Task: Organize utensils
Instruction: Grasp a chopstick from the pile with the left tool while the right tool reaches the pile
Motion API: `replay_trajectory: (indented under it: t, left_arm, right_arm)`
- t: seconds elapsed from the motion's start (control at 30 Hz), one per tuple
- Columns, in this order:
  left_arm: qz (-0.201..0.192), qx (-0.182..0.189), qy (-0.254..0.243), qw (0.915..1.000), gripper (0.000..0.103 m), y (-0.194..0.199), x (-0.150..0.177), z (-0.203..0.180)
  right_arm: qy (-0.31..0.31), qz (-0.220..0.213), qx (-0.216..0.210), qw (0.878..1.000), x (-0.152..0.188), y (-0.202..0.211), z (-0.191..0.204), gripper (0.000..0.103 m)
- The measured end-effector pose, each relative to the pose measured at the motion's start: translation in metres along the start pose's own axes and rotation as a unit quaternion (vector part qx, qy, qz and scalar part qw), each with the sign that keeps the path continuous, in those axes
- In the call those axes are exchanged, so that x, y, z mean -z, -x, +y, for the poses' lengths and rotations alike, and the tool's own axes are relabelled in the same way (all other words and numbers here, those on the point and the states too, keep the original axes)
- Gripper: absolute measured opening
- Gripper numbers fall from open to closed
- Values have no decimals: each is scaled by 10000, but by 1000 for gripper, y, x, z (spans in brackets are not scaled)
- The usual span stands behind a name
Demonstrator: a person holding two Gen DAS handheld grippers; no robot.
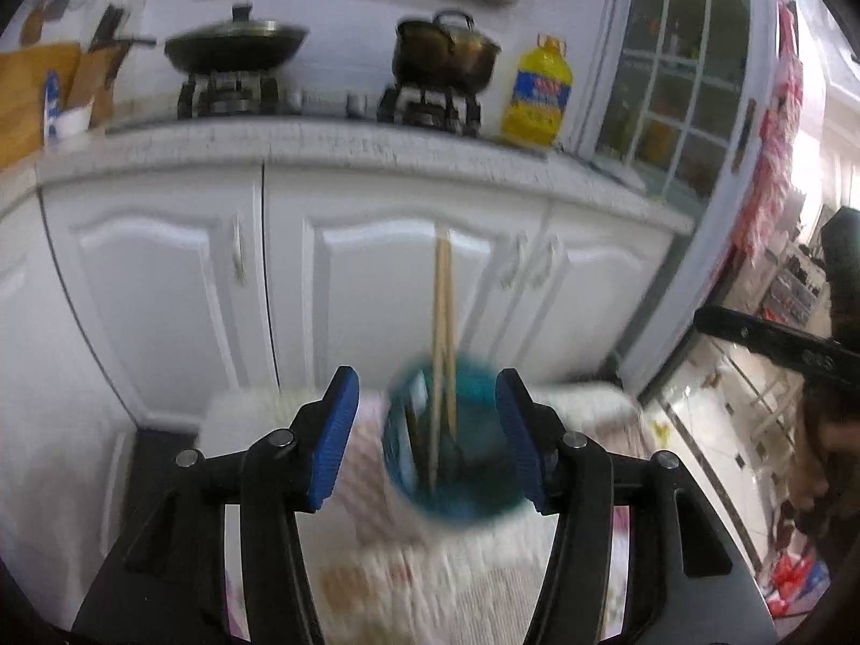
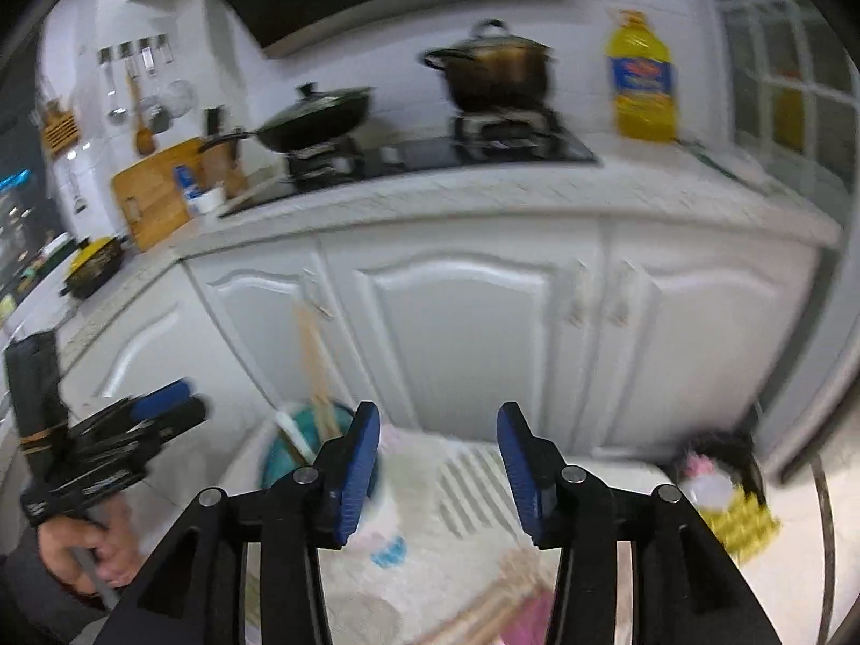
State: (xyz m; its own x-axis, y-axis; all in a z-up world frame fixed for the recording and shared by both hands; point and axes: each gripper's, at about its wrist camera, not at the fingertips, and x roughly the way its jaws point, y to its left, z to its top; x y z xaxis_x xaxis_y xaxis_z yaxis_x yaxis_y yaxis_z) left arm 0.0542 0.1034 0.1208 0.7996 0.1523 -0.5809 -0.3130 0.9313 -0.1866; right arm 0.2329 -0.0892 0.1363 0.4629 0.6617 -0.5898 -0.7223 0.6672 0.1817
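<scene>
A blue cup (image 1: 473, 484) stands on a patterned cloth (image 1: 430, 580) with two wooden chopsticks (image 1: 443, 295) upright in it. My left gripper (image 1: 427, 381) is open, its blue pads either side of the cup's rim; blur hides whether the right pad touches it. In the right wrist view my right gripper (image 2: 438, 414) is open over the cloth (image 2: 430, 510) with nothing between its pads. The cup (image 2: 301, 446) is to its left, and loose chopsticks (image 2: 484, 618) lie on the cloth below it. A hand (image 2: 91, 553) holds the left gripper (image 2: 134, 430) at far left.
White cabinet doors (image 1: 376, 279) stand right behind the cloth. On the counter above are a lidded wok (image 1: 236, 45), a pot (image 1: 446, 54), a yellow oil bottle (image 1: 537, 91) and a wooden cutting board (image 2: 156, 193). A pink and yellow object (image 2: 720, 494) lies at the right.
</scene>
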Motion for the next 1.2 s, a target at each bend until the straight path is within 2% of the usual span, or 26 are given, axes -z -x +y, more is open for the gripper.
replay_trajectory:
  t: [0.07,0.2,0.27,0.37,0.47,0.6,0.73,0.8,0.97,1.0,1.07,1.2]
  left_arm:
    - [323,48,-150,9994,53,-7,35,-14]
    - [1163,260,-341,9923,53,-38,99,-44]
    - [1475,329,-379,9878,53,-50,121,-58]
    - [1698,389,-385,9840,53,-58,138,-71]
    - [1764,391,-407,9827,53,-56,143,-74]
    - [1920,507,-614,9782,53,-55,155,-77]
    - [2150,564,-769,9719,53,-59,161,-85]
    - [2210,633,-901,9690,53,-59,167,-91]
    - [2338,620,-1191,9630,53,-71,173,-106]
    - [2340,594,-1248,9624,53,-76,172,-107]
    - [2398,479,-1415,9593,53,-89,171,-113]
    - [2433,335,-1810,9523,53,-113,166,-130]
  right_arm:
    - [-222,172,145,9995,29,-2,-19,44]
    - [-603,838,366,9940,100,-19,-54,44]
    - [-877,1119,439,9889,131,-27,-71,44]
    - [-1245,1342,448,9821,157,-33,-89,44]
    - [-1574,1402,340,9769,173,-32,-98,44]
    - [-1672,1434,108,9754,190,-33,-89,44]
    - [-1883,1592,218,9689,210,-43,-90,44]
    - [-2000,1297,181,9710,218,-38,-89,47]
    - [-1949,898,276,9763,226,-33,-83,50]
    - [-1968,870,241,9763,227,-33,-83,51]
    - [-2046,909,106,9746,225,-35,-84,59]
    - [-2072,954,-19,9736,225,-36,-86,62]
